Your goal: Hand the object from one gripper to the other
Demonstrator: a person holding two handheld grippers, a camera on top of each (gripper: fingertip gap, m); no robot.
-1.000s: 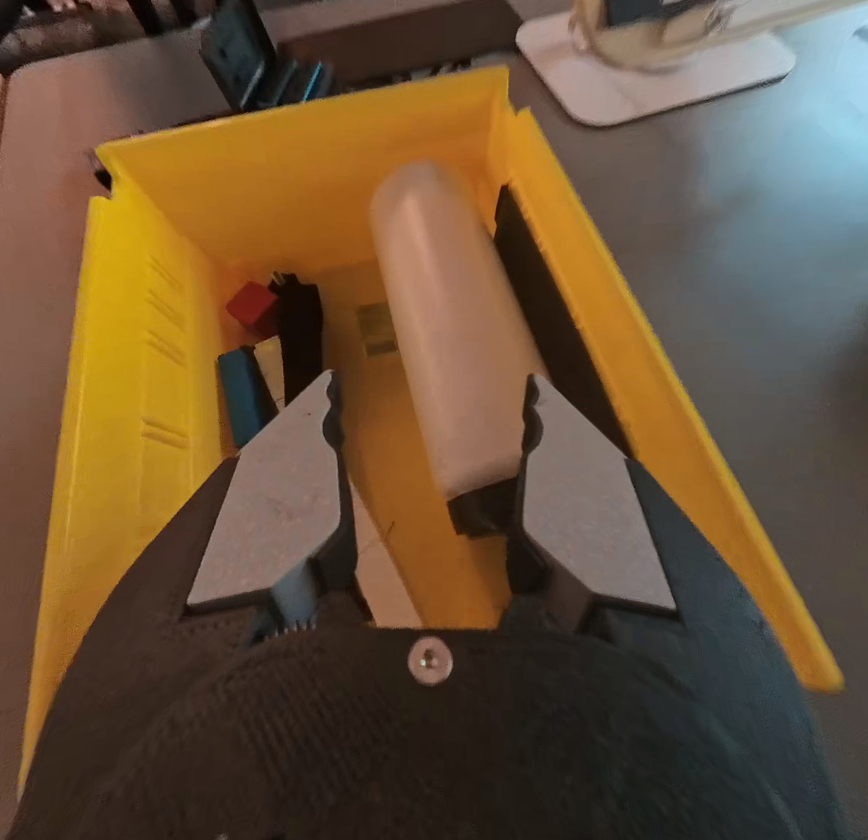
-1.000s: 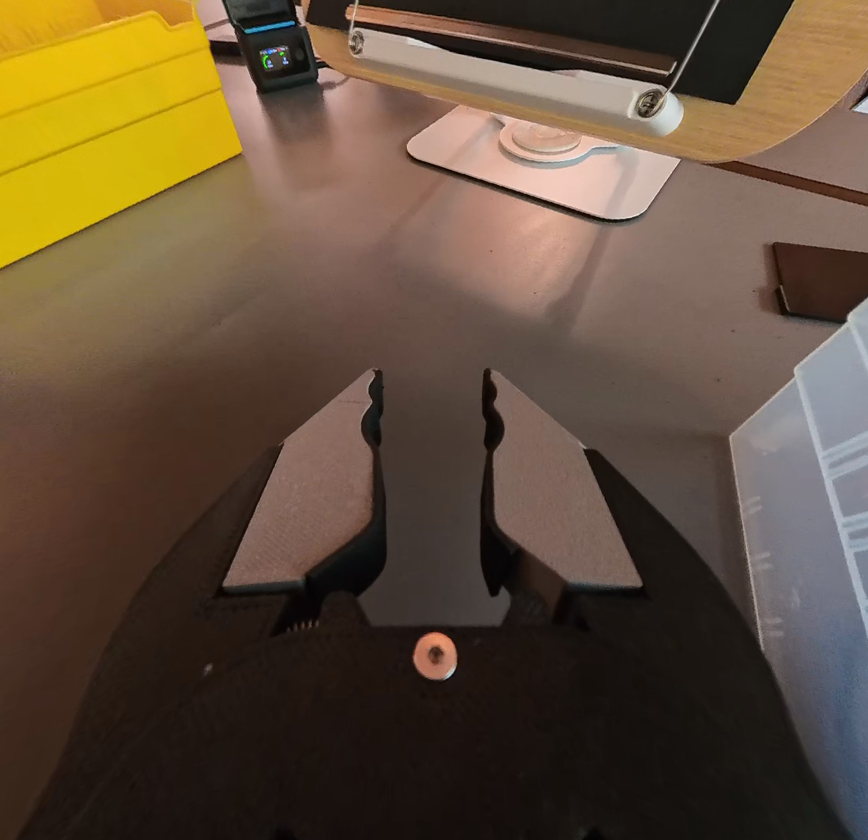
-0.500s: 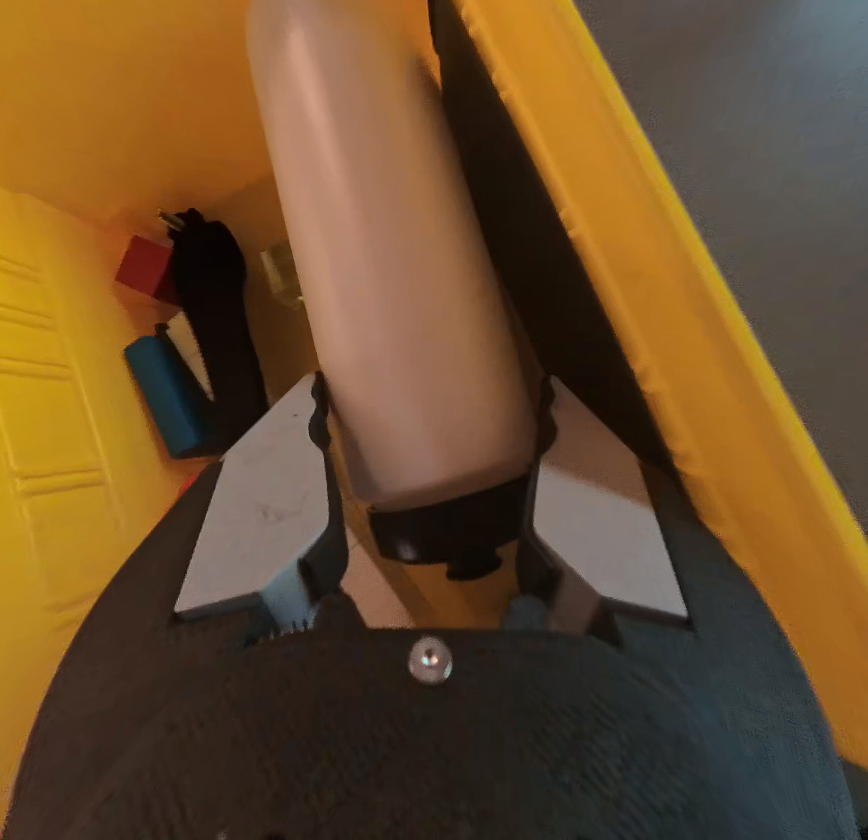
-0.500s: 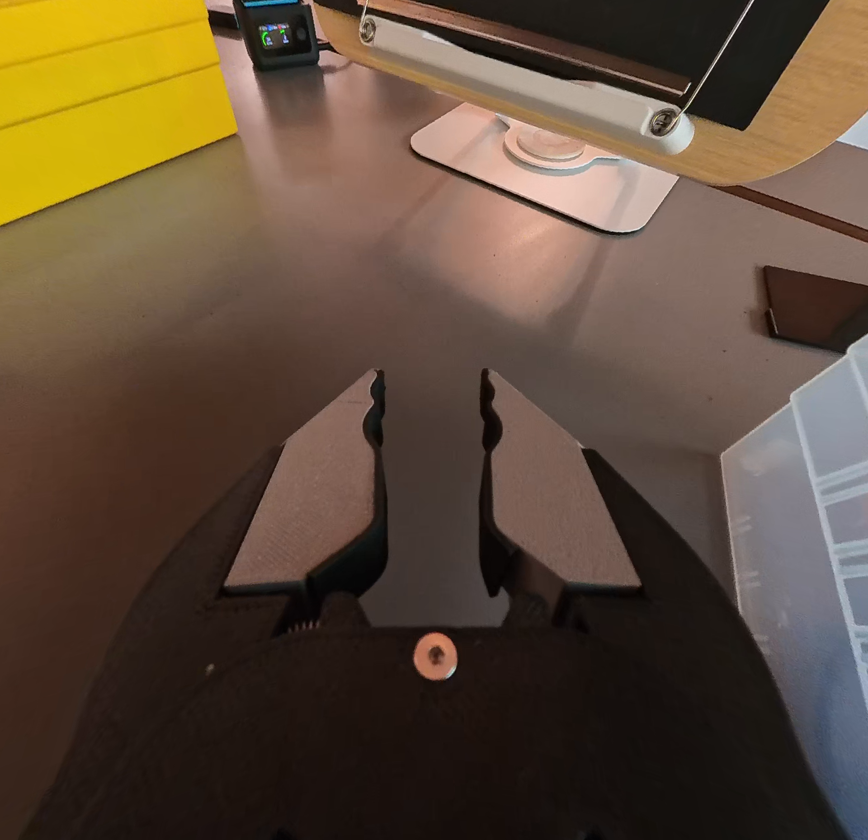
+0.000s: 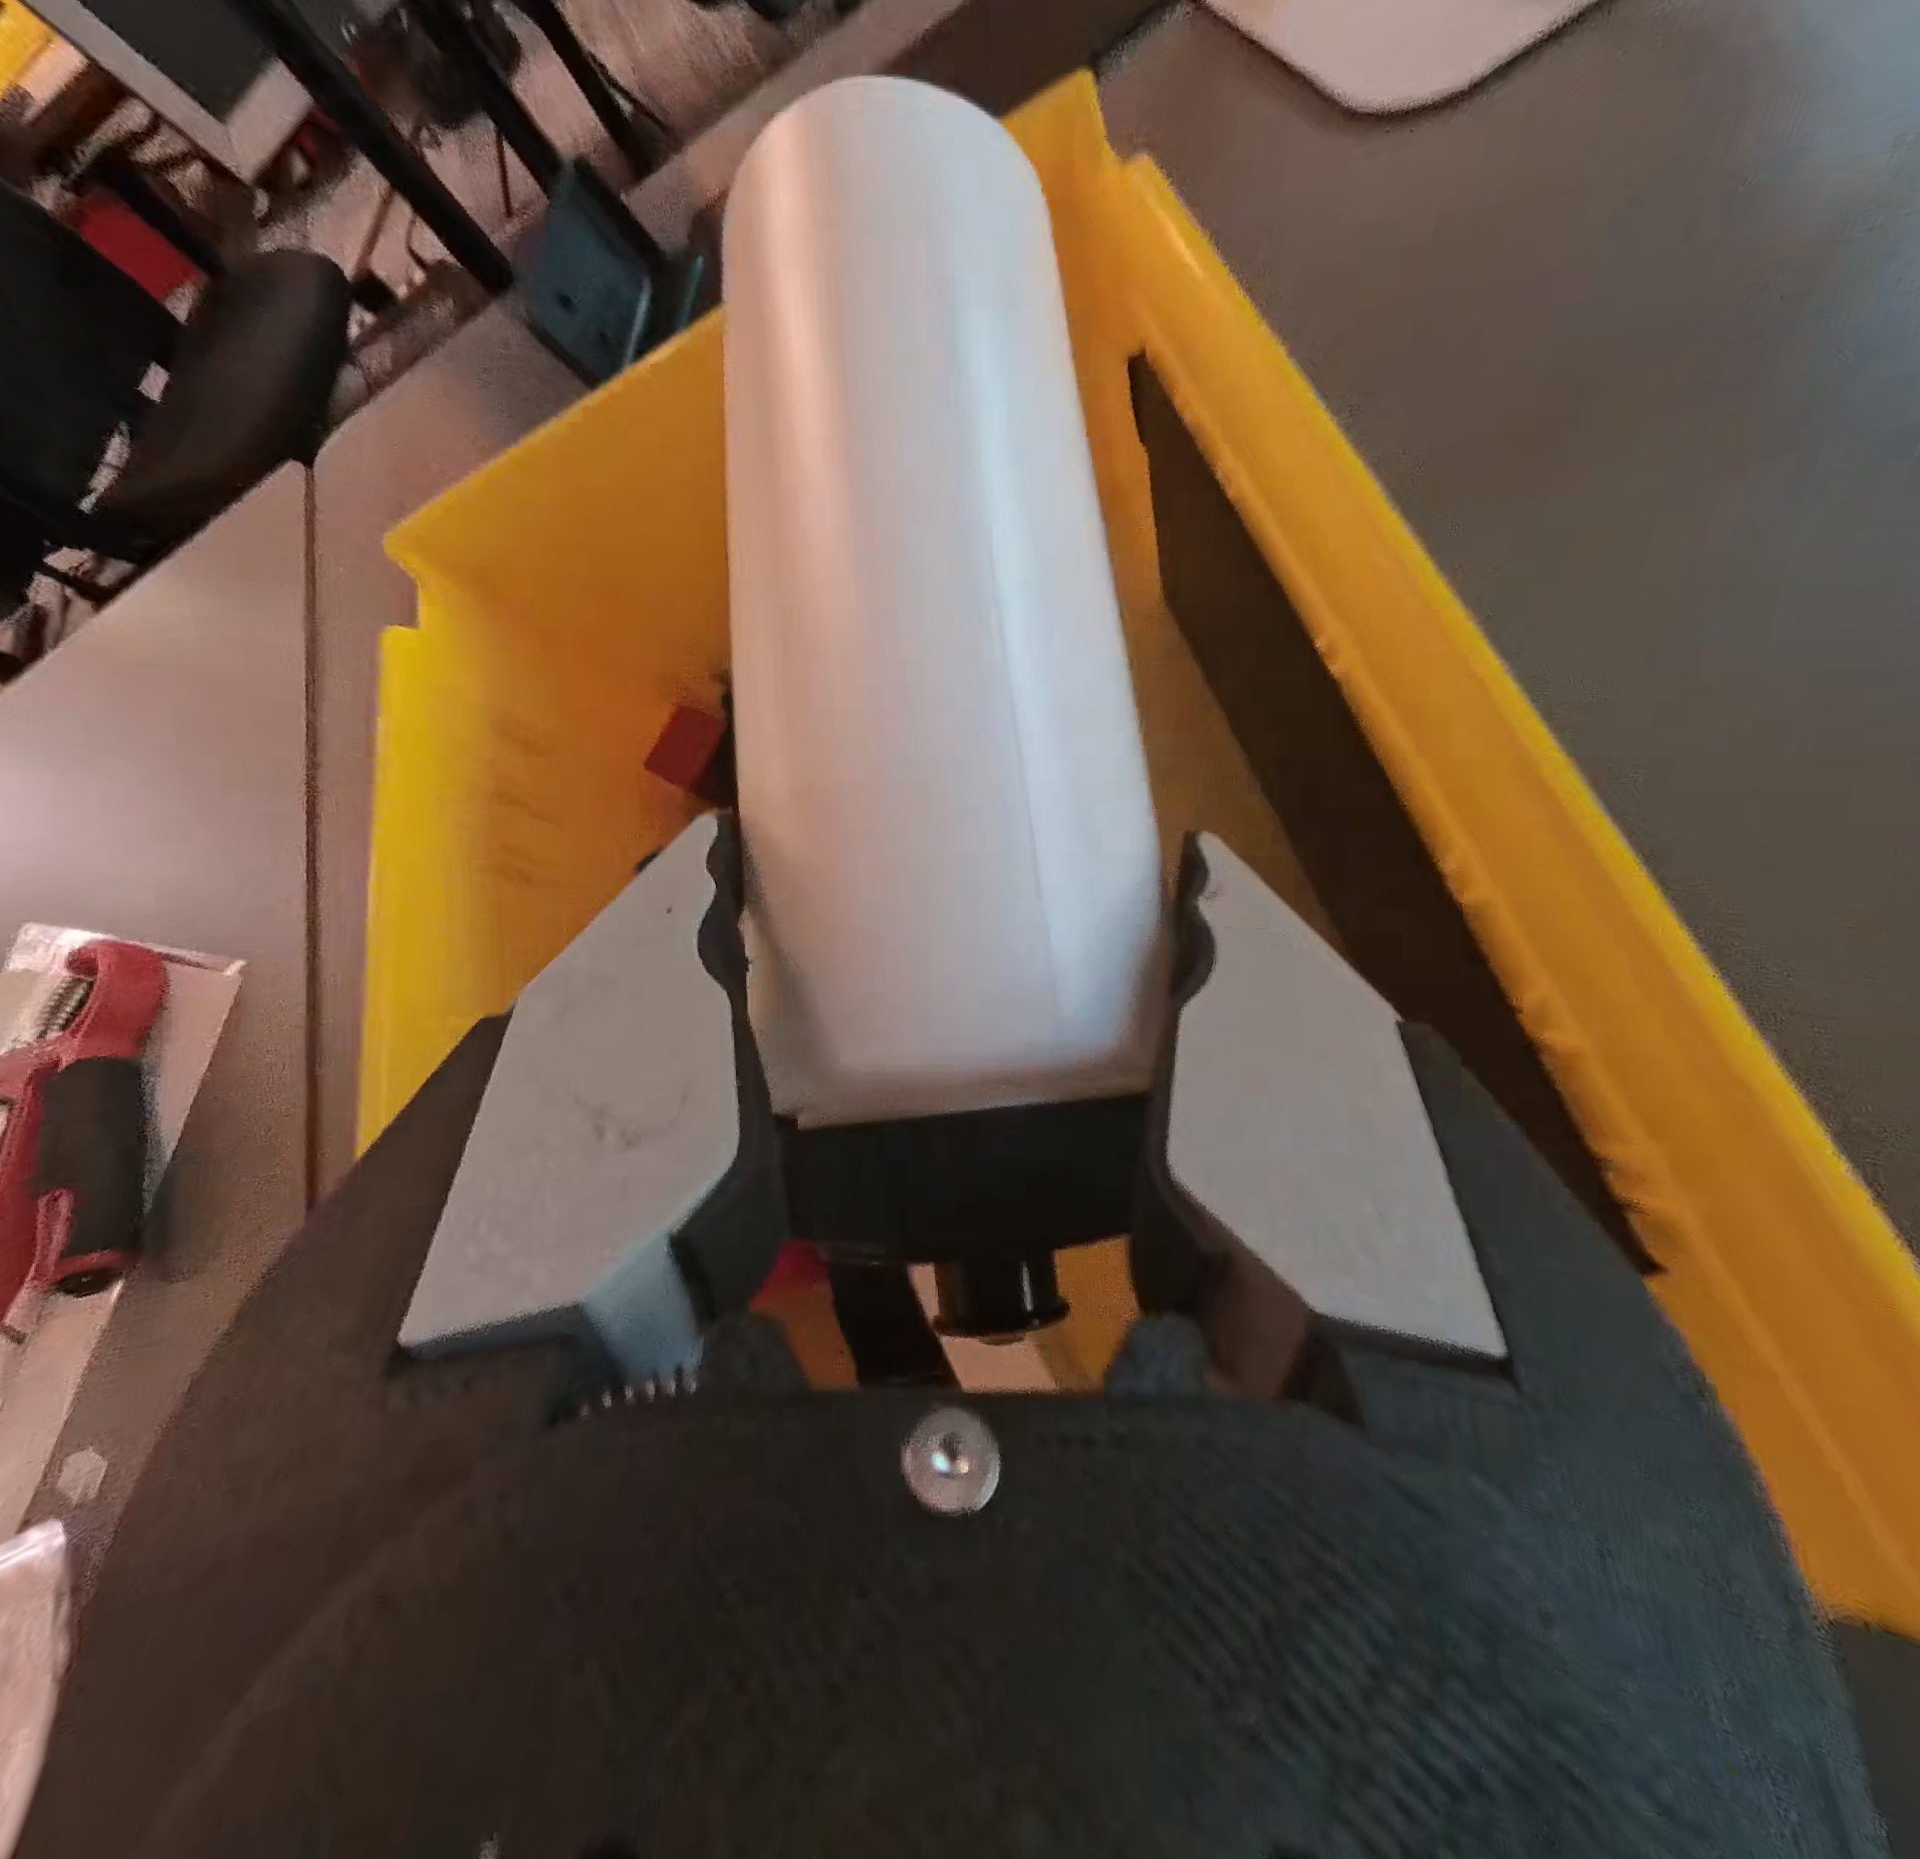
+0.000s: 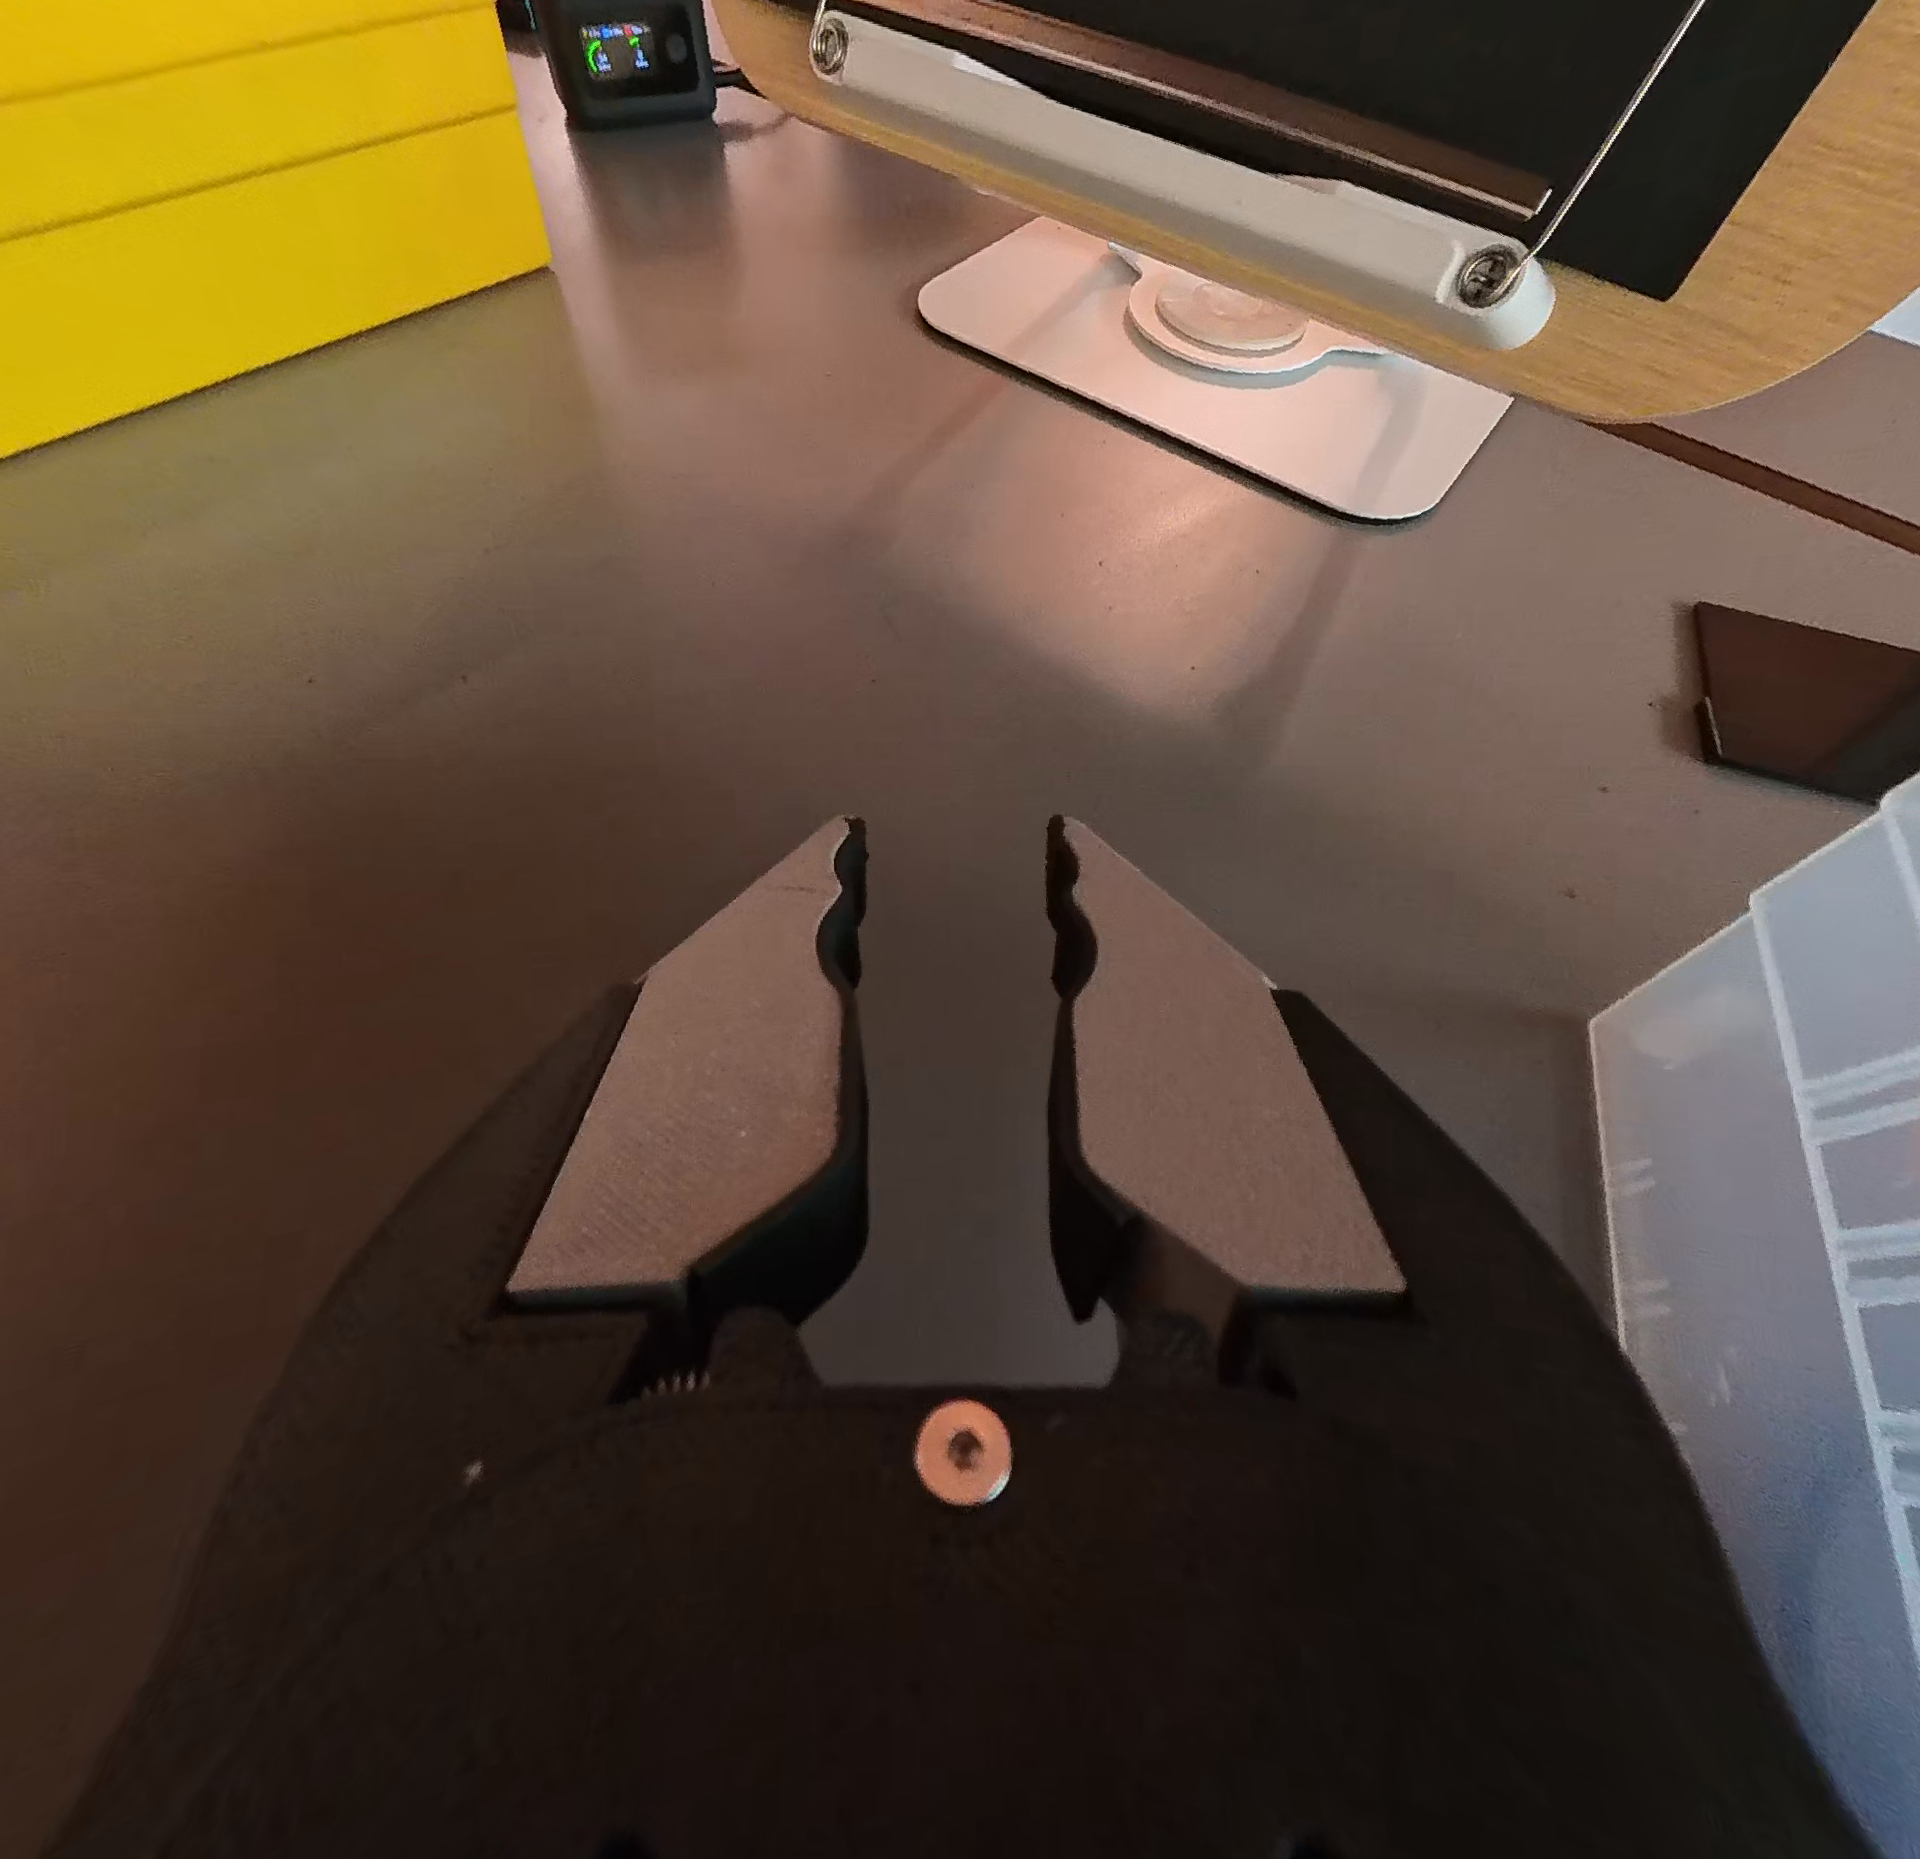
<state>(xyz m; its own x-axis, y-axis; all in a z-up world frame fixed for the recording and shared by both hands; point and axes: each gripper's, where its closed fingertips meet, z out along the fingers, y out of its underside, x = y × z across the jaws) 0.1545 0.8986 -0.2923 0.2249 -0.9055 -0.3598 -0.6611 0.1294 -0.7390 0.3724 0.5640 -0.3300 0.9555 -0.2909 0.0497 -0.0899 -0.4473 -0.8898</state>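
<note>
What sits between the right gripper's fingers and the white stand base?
Nothing: right wrist view shows only bare dark tabletop between the open right gripper and the white flat stand base.

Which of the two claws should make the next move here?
The left gripper, probably: it grips the white bottle above the yellow bin and must carry it over. The right gripper waits open and empty.

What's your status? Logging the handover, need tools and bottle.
Left tool shut on white bottle, above the yellow bin. Right tool open, empty, over bare table. Nothing seen between them.
</note>
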